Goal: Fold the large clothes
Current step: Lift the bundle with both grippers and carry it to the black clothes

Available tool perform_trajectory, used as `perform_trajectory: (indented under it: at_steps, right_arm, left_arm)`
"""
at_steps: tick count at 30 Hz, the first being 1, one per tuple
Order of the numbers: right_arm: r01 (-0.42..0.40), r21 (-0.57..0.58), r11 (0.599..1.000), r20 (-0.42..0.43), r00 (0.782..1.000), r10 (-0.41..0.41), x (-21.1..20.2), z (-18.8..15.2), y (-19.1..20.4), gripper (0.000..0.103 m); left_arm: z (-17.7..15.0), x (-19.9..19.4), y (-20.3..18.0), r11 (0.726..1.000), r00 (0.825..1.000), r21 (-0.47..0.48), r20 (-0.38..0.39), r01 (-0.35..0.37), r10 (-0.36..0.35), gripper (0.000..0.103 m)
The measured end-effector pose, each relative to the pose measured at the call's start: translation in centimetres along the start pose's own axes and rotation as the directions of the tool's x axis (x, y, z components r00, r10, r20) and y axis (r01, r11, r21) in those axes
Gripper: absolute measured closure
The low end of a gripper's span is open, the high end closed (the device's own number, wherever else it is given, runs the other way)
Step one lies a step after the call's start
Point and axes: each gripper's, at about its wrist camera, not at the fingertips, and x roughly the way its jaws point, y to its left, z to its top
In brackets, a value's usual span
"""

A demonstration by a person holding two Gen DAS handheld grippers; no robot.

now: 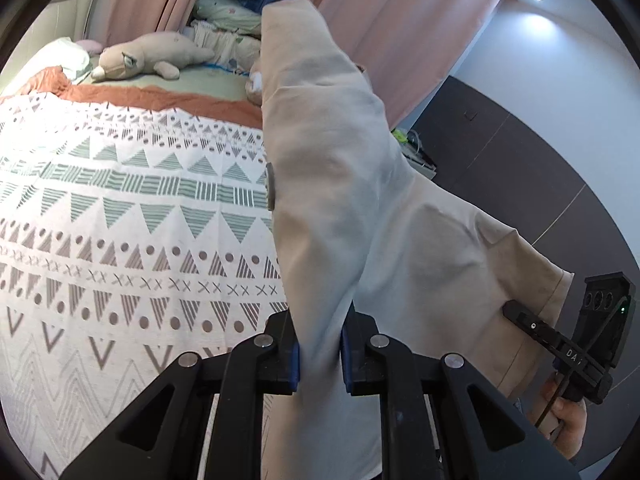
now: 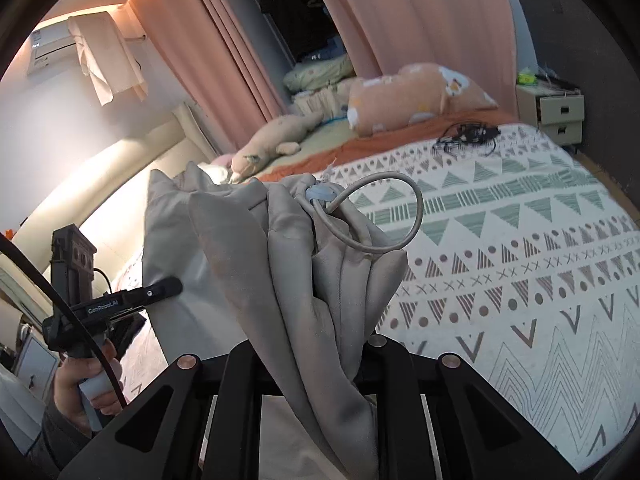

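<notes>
A large beige garment (image 1: 340, 160) hangs in the air above the bed, stretched between both grippers. My left gripper (image 1: 319, 344) is shut on a bunched fold of it, blue pads pressing the cloth from both sides. The right gripper (image 1: 516, 312), held in a hand at the lower right, reaches into the garment's far edge. In the right wrist view the garment (image 2: 280, 260) is gathered into thick folds between the fingers of my right gripper (image 2: 344, 340), which is shut on it; the cloth hides the fingertips. A drawstring loop (image 2: 400, 216) with a toggle sticks out of the bunch. The left gripper (image 2: 168, 286) grips the other edge.
A bedspread (image 1: 120, 200) with triangle patterns lies below. A plush toy (image 1: 152, 56) and an orange pillow (image 2: 416, 92) lie at the bed's head. A tangle of black cable (image 2: 468, 136) rests on the bedspread (image 2: 520, 240). A nightstand (image 2: 560, 112) and pink curtains (image 2: 400, 20) stand behind.
</notes>
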Motion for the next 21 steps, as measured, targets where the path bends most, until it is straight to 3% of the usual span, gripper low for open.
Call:
perform_trajectory:
  at_steps: [8, 17, 21]
  right_arm:
    - [-0.013, -0.039, 0.999, 0.091, 0.996, 0.016, -2.7, -3.1, 6.6, 0.091]
    - [-0.083, -0.133, 0.988, 0.103, 0.99, 0.097, -0.7, -3.0, 12.4, 0.092]
    - [-0.151, -0.156, 0.976, 0.076, 0.983, 0.164, 1.3, -2.2, 15.0, 0.092]
  left_arm:
    - [1.8, -7.0, 2.2, 0.999, 0.997, 0.037, 0.075, 0.002, -0.004, 0.087]
    - [3.1, -14.4, 8.4, 1.0, 0.986, -0.01, 0.163, -0.023, 0.024, 0.087]
    - [3.5, -17.9, 11.3, 0.998, 0.978, -0.041, 0.199, -0.05, 0.057, 0.087]
